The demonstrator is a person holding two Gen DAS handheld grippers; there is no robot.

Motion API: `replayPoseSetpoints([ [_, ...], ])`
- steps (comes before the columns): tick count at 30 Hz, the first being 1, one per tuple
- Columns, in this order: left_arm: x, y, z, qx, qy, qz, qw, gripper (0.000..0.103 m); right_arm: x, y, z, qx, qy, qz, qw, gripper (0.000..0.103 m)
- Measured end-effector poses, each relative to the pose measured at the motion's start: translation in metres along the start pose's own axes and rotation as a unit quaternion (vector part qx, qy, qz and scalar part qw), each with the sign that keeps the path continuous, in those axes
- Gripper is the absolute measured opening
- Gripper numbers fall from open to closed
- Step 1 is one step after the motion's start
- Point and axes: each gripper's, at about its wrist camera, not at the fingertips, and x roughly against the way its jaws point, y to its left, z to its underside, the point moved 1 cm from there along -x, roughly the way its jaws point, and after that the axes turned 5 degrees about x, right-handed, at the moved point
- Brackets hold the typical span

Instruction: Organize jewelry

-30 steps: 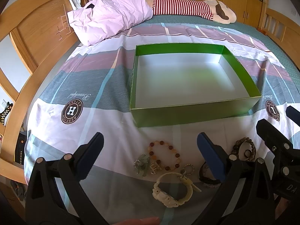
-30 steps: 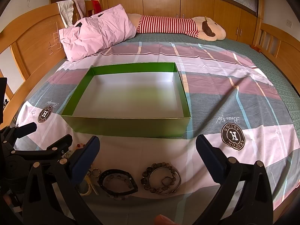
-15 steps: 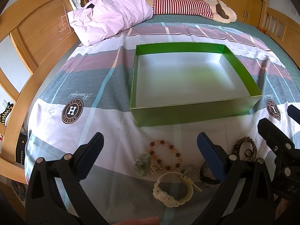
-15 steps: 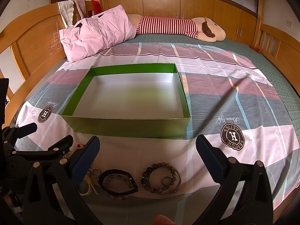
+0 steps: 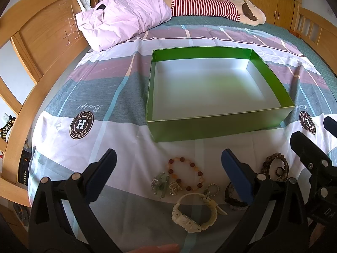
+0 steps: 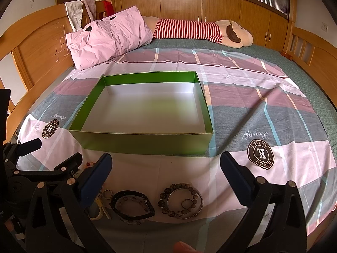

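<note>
An empty green box (image 5: pixel 210 129) with a white floor sits on the bedsheet; it also shows in the right wrist view (image 6: pixel 145 143). Jewelry lies in front of it: an amber bead bracelet (image 5: pixel 186 174), a cream watch (image 5: pixel 194 215), a green charm cluster (image 5: pixel 161 184), a small ring (image 5: pixel 212 189), a black bracelet (image 6: pixel 132 207) and a dark bead bracelet with a bangle (image 6: pixel 181 200). My left gripper (image 5: pixel 168 168) is open above the amber bracelet and watch. My right gripper (image 6: pixel 165 171) is open above the dark bracelets. Both are empty.
A pink pillow (image 5: pixel 124 19) and a striped plush toy (image 5: pixel 210 8) lie at the far end of the bed. Wooden bed rails run along the left (image 5: pixel 31 48) and right (image 6: pixel 311 50). The right gripper shows at the left wrist view's right edge (image 5: pixel 311 160).
</note>
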Motion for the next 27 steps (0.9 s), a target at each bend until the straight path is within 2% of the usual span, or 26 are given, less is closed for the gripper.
replayPoseSetpoints([
  [27, -0.0005, 0.0002, 0.001, -0.003, 0.002, -0.003, 1.0, 0.101, 0.0022, -0.0011, -0.0024, 0.001, -0.002, 0.001, 1.0, 0.102],
])
